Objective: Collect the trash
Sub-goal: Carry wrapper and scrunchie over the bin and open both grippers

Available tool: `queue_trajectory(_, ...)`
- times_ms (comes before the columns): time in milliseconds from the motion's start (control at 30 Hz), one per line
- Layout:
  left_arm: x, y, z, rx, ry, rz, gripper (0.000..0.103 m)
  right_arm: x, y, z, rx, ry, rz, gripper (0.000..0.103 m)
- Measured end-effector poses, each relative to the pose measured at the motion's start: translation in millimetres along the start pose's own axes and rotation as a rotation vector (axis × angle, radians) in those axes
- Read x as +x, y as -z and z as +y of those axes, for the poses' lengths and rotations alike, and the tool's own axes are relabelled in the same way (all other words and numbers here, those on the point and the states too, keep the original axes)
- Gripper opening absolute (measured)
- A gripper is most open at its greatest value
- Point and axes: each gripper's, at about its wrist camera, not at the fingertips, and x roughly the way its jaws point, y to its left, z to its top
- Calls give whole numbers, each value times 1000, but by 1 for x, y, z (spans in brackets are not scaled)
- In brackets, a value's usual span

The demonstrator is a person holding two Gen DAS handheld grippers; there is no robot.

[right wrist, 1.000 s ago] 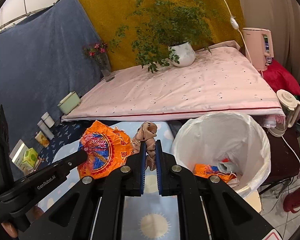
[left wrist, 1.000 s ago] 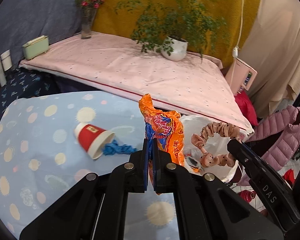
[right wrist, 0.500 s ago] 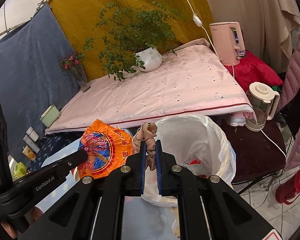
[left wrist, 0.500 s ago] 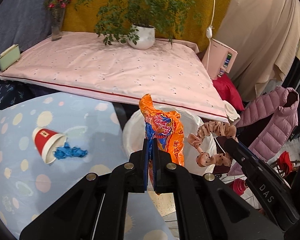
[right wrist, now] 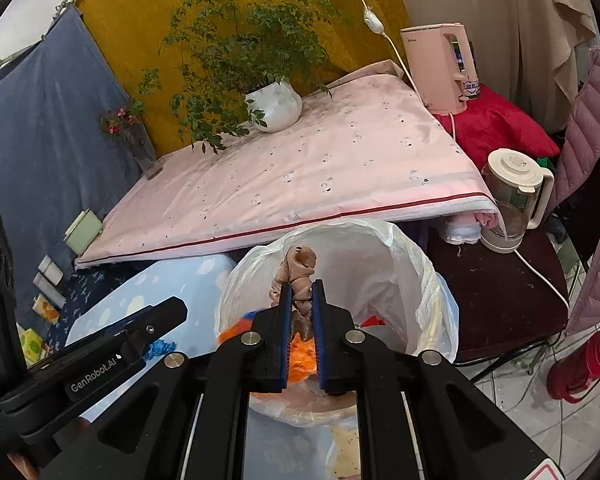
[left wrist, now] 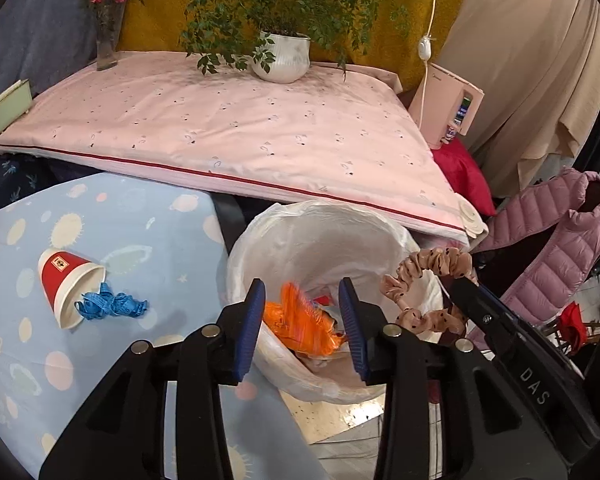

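Left wrist view: left claw (left wrist: 302, 312) open over the white trash bag (left wrist: 260, 240), jaws just been opening, pads apart. Orange snack wrapper (left wrist: 304, 324) blurred between the pads, touching neither, down inside the bag on top of other trash. Red paper cup (left wrist: 66, 286) lying on its side on the counter (left wrist: 140, 220), on the blue cloth with dots. Blue crumpled bit (left wrist: 110, 305) right at the mouth of the cup. Right claw (left wrist: 460, 292) coming in from the right side, pinching a pink spotted scrunchie (left wrist: 428, 264) that curls over the rim of the bag. Behind, a bed with a pink sheet (left wrist: 240, 132), a potted plant (left wrist: 282, 56) in a white pot, a glass vase of flowers (left wrist: 107, 40), a pink kettle (left wrist: 446, 108) and a pink puffy jacket (left wrist: 556, 248).

Right wrist view: right claw (right wrist: 300, 312) narrow, squeezing the pink spotted scrunchie (right wrist: 298, 276), which sticks up above the pads. Below it the white trash bag (right wrist: 380, 248), wide open, with the orange snack wrapper (right wrist: 304, 354) inside. Left claw (right wrist: 172, 312) reaching in from the left edge, black, with white letters on its side; cannot tell its jaws from here. Blue crumpled bit (right wrist: 159, 347) peeking out under that arm. White blender jug (right wrist: 512, 196) on a dark side table (right wrist: 500, 292), and a red flask (right wrist: 584, 364) on the floor.
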Motion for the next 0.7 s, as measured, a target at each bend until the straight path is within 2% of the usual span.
queue_trajectory(400, 1, 7, 24, -19, -71, -2, 44, 24, 3, 7, -12, -11, 32, 10)
queue_trajectory(467, 2, 9, 27, -18, -78, 0, 44, 28, 5, 10, -18, -7, 38, 15)
queue_trajectory(600, 1, 12, 33, -18, -96, -5, 52, 37, 8, 15, -32, 13, 50, 17)
queue_trajectory(700, 0, 14, 38, -14, -120, -16, 57, 41, 10, 17, -34, 16, 61, 24)
